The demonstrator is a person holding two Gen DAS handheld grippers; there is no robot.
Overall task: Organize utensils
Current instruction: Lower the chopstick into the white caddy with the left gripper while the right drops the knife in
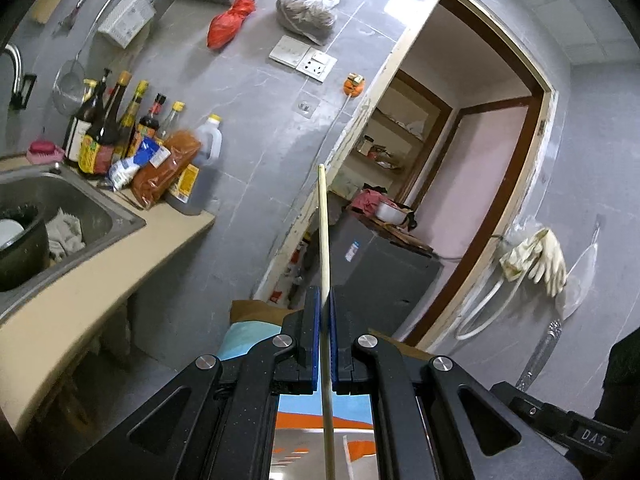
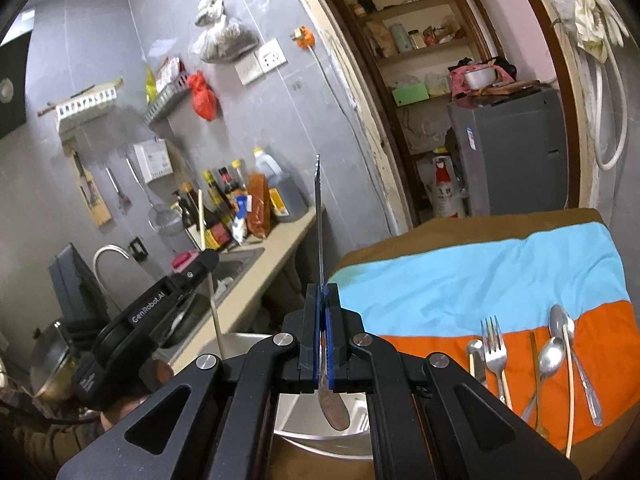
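The left tool [image 1: 325, 312] pinches a chopstick [image 1: 323, 232]; the right tool [image 2: 322, 308] pinches a knife [image 2: 319, 216]. Spoons [image 2: 551, 356] and a fork [image 2: 494, 354] lie on the table [image 2: 460, 276] at right.

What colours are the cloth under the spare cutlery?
The cloth has light blue and orange bands with a brown edge, clearest in the right wrist view.

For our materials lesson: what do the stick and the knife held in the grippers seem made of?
Chopstick in the left hand-held gripper: pale, matte, likely wood or bamboo. Knife in the right hand-held gripper: grey, shiny, serrated edge, probably steel.
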